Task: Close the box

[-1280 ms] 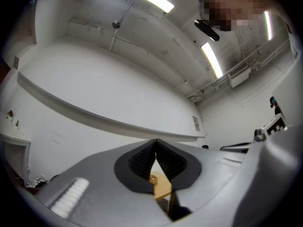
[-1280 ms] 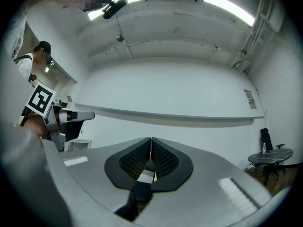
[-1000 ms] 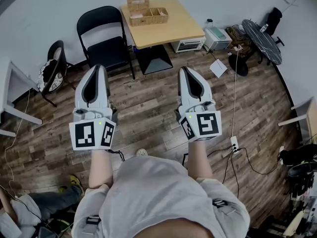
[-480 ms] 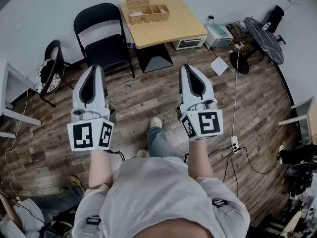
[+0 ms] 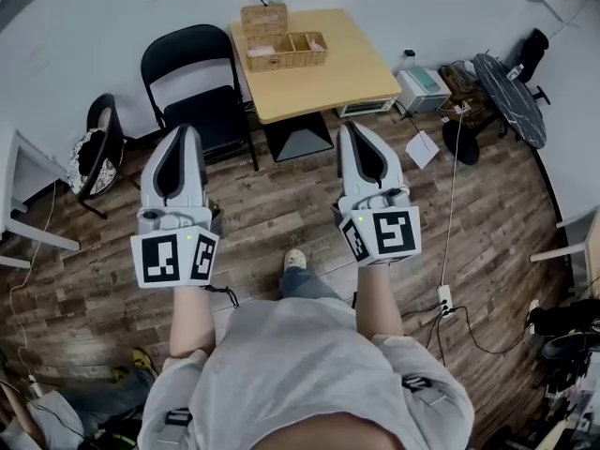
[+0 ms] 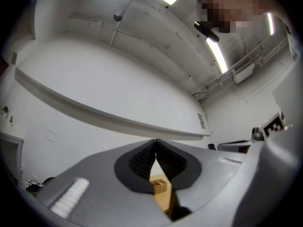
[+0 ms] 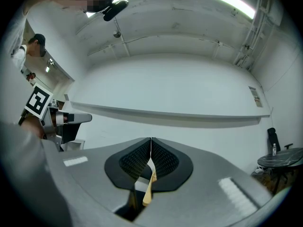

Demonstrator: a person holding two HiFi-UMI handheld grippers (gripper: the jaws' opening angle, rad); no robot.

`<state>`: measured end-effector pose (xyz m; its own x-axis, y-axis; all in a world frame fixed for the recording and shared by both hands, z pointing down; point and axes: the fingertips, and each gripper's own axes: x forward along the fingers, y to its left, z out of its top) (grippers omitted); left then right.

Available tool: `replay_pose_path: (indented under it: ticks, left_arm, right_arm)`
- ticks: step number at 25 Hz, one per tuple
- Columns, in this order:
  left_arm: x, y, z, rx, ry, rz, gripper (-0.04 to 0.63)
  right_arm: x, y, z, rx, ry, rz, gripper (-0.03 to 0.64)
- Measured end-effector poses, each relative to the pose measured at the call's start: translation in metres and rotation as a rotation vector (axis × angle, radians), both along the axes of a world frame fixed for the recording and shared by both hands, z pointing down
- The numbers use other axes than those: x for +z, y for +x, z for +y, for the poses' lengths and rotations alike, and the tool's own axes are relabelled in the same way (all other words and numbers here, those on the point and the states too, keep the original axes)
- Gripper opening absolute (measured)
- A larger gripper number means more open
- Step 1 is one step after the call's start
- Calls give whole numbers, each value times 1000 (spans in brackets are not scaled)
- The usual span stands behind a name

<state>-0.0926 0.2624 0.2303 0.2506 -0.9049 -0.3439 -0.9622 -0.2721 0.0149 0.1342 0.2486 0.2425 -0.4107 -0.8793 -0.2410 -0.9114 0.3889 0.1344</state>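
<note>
Box (image 5: 284, 47) nearer now, on table (image 5: 328, 78) well ahead of left claw (image 5: 184, 131) and right claw (image 5: 356, 127); both shut, empty

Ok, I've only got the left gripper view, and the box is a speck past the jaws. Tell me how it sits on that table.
Observer: In the head view the box sits at the far left corner of the table, with its lid standing up open at the back.
Operator: Now give me the right gripper.
Observer: The right gripper is shut and empty. It is over the floor, short of the table and level with the left gripper.
Operator: Report anything next to the table.
Observer: A chair stands close by its left side.
</note>
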Motion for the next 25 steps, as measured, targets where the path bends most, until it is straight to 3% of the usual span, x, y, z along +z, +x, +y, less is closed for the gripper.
replay_pose_path:
  ticks: [15, 25]
  left_arm:
    - [-11, 31, -105, -53, 3, -7, 58]
    - [-12, 60, -149, -96, 2, -15, 58]
  right_arm:
    - [-11, 28, -118, -58, 2, 3, 5]
    - [-9, 55, -170, -106, -4, -7, 5]
